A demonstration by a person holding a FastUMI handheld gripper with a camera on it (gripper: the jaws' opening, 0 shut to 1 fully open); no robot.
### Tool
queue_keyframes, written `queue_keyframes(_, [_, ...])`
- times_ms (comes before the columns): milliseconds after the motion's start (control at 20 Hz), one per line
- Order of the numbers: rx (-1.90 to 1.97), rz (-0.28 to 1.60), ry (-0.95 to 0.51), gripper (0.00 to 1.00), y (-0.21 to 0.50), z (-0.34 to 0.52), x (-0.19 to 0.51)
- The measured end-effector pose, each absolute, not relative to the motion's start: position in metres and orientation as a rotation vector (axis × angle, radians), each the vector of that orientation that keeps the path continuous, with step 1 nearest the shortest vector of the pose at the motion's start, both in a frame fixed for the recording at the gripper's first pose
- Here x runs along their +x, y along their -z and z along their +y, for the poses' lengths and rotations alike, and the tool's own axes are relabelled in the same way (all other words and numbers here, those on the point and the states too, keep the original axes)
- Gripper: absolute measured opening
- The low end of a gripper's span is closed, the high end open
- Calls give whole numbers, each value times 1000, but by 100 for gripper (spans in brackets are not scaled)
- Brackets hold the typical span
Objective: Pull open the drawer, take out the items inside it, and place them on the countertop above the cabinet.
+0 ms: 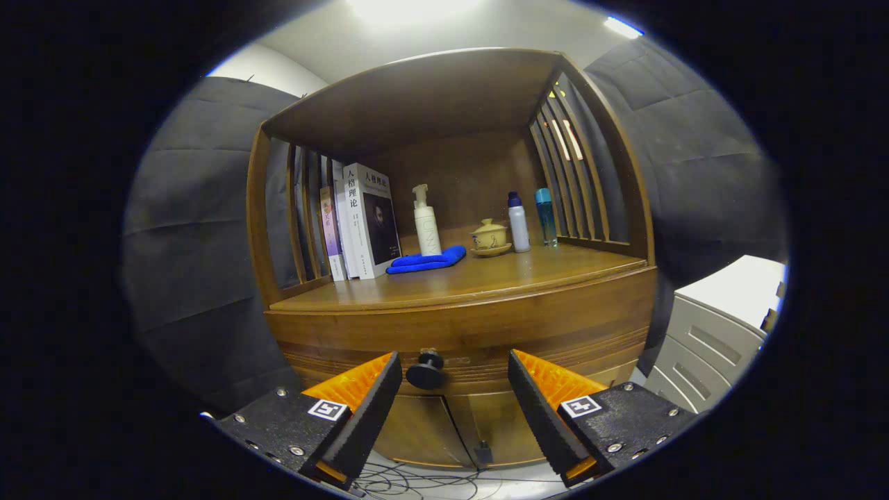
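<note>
A wooden cabinet stands ahead of me with its drawer (528, 351) closed under the countertop (486, 278). A round dark knob (426, 371) sticks out of the drawer front, a little left of the middle between my fingers. My gripper (455, 364) is open, its two fingers spread wide on either side of the knob and touching nothing. What lies inside the drawer is hidden. Below the drawer are two shut cabinet doors (451, 423).
On the countertop stand several books (361, 222), a white pump bottle (426, 222), a folded blue cloth (427, 260), a small lidded teacup on a saucer (489, 237), a white bottle (518, 222) and a blue bottle (546, 217). A pale drawer unit (715, 333) stands to the right. Cables (424, 482) lie on the floor.
</note>
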State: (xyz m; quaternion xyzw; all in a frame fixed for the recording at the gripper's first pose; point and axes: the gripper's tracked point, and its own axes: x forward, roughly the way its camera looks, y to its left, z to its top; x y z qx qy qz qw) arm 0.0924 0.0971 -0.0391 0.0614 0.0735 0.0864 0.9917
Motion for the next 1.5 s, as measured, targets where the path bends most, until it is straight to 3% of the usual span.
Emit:
queue_keyframes(550, [49, 233, -198, 95, 79, 120, 136])
queue_keyframes(800, [12, 275, -225, 82, 100, 138, 140])
queue_keyframes(1100, [-23, 278, -194, 47, 103, 138, 143])
queue_keyframes(1500, [-32, 290, -156, 42, 105, 138, 143])
